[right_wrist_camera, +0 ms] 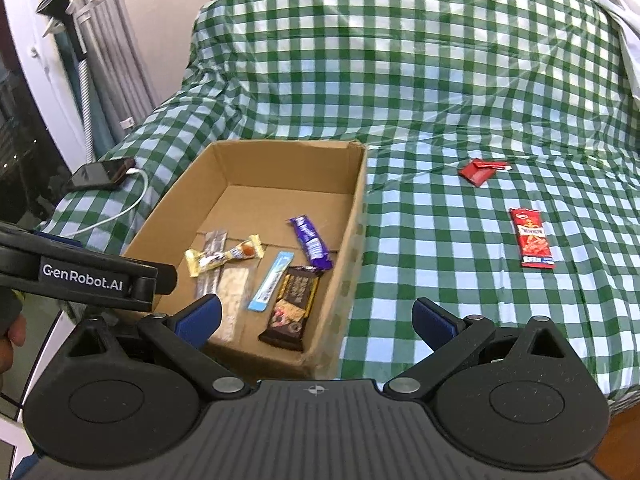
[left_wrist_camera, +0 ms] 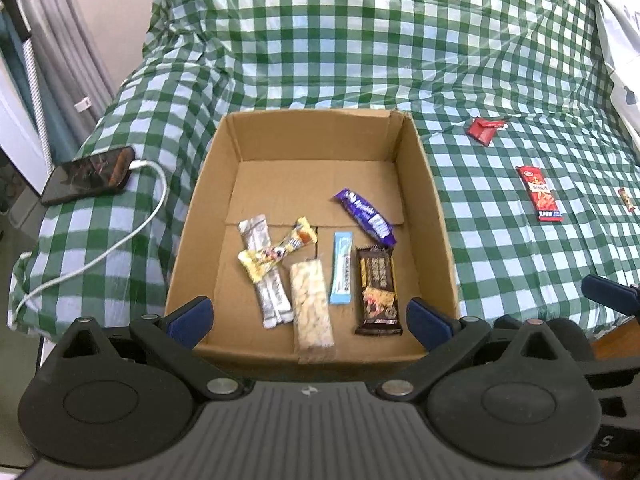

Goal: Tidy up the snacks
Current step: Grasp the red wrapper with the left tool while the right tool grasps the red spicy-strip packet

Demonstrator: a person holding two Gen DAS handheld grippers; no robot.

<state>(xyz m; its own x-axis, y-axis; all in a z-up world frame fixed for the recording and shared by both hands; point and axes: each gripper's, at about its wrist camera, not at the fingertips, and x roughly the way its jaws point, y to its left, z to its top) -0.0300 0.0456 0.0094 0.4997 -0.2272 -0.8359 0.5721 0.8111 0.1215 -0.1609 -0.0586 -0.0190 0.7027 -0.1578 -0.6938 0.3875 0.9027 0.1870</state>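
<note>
An open cardboard box (left_wrist_camera: 436,208) (right_wrist_camera: 352,216) sits on a green checked cloth. It holds several snacks: a purple bar (left_wrist_camera: 365,216) (right_wrist_camera: 310,242), a brown chocolate pack (left_wrist_camera: 378,292) (right_wrist_camera: 292,306), a light blue stick (left_wrist_camera: 342,268) (right_wrist_camera: 271,281), a pale cracker pack (left_wrist_camera: 311,308), a yellow bar (left_wrist_camera: 276,254) (right_wrist_camera: 224,258) and silver sachets (left_wrist_camera: 272,300). On the cloth to the right lie a red snack packet (left_wrist_camera: 540,194) (right_wrist_camera: 532,238) and a small red folded packet (left_wrist_camera: 485,129) (right_wrist_camera: 480,170). My left gripper (left_wrist_camera: 310,320) is open and empty above the box's near edge. My right gripper (right_wrist_camera: 316,320) is open and empty above the box's near right corner.
A phone (left_wrist_camera: 88,174) (right_wrist_camera: 102,174) on a white charging cable (left_wrist_camera: 120,236) lies on the cloth left of the box. A tiny wrapped sweet (left_wrist_camera: 626,199) lies at the far right. The left gripper's body (right_wrist_camera: 88,276) shows at the left of the right wrist view. Curtains hang at the left.
</note>
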